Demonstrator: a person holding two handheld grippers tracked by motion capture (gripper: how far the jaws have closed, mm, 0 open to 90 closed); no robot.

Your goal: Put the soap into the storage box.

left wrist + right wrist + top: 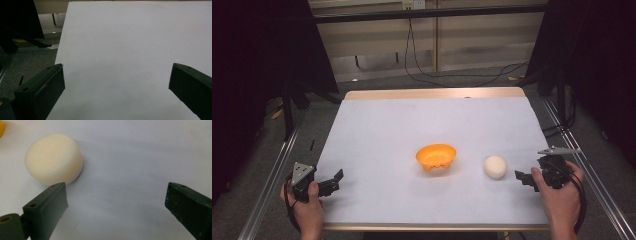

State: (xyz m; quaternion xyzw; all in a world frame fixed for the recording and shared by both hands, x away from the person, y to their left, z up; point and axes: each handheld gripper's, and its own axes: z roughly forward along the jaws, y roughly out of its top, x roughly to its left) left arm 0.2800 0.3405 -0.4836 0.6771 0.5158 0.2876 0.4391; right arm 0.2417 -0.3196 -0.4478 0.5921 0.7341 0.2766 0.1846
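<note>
Right gripper (523,178): you hold it in your right hand (562,197) near the bench's right edge, its jaws spread wide and holding nothing; in the right gripper view (116,202) bare white surface lies between them.
White puck (495,166): a cream-white, round, flat-topped block just beside your right gripper, toward the bench's middle; in the right gripper view it (53,158) sits just beyond the left-hand jaw, outside the gap. Whether it touches that jaw cannot be told.
Orange bowl (436,156): upright near the bench's centre, close to the puck on its left side and apart from it; a sliver of its rim (1,128) shows at the top-left corner of the right gripper view.
Left gripper (334,181): you hold it in your left hand (307,210) at the near-left corner of the bench, well apart from bowl and puck; jaws wide, nothing between them in the left gripper view (116,82).
Bench (377,125): covered by a white sheet, with a wooden strip exposed along the far edge.
Surroundings: grey carpet (259,165), metal rails either side, black cables (452,75) on the floor beyond the bench.
</note>
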